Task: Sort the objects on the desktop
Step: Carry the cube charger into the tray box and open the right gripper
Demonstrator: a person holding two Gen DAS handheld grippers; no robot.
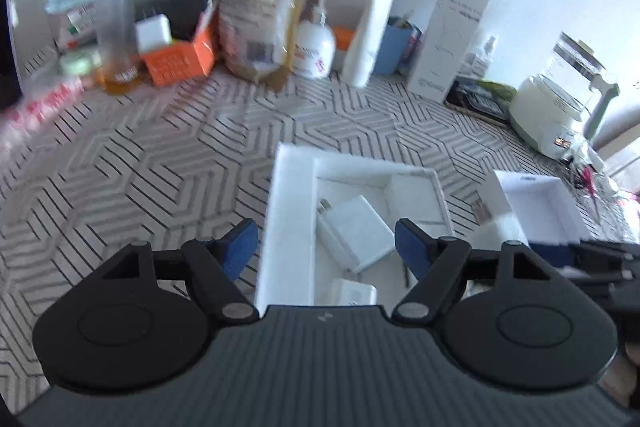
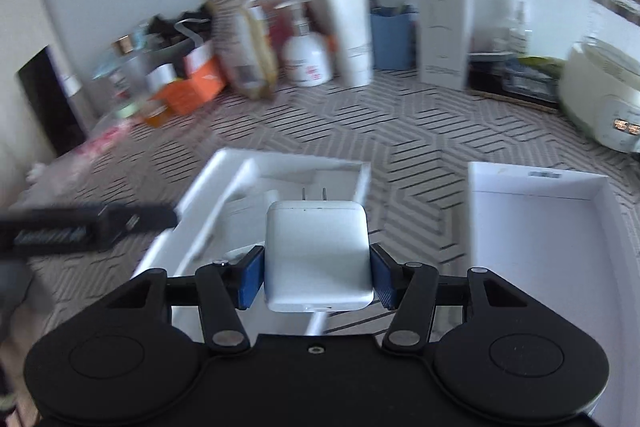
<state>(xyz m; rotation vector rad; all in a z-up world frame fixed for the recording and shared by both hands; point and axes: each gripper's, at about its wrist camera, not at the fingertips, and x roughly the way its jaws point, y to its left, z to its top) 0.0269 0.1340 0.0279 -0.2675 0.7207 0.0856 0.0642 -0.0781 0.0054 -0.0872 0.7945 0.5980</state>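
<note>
The bench (image 2: 400, 131), covered in a striped geometric pattern, is crowded along the far wall with bottles, cartons and a kettle, while its near part carries two white boxes. The white moulded tray (image 2: 224, 187) is taken as the landmark. To its right, a little apart, an open white box (image 2: 536, 227) is seen, empty as far as its interior shows. Above the tray's near right edge a white charger (image 2: 318, 255) is held off the surface by the right gripper (image 2: 318, 277), whose blue pads are pressed on its two flat sides; its prongs are pointed away from the gripper, toward the far wall.

A second white charger (image 1: 356, 233) is seen lying flat in the tray's recess, turned diagonally with its prongs toward the far left. The left gripper (image 1: 326, 247) is held over it, spread wide and holding nothing.

The empty box is judged the likely destination: it lies to the right of the held charger, nearer the right gripper.
</note>
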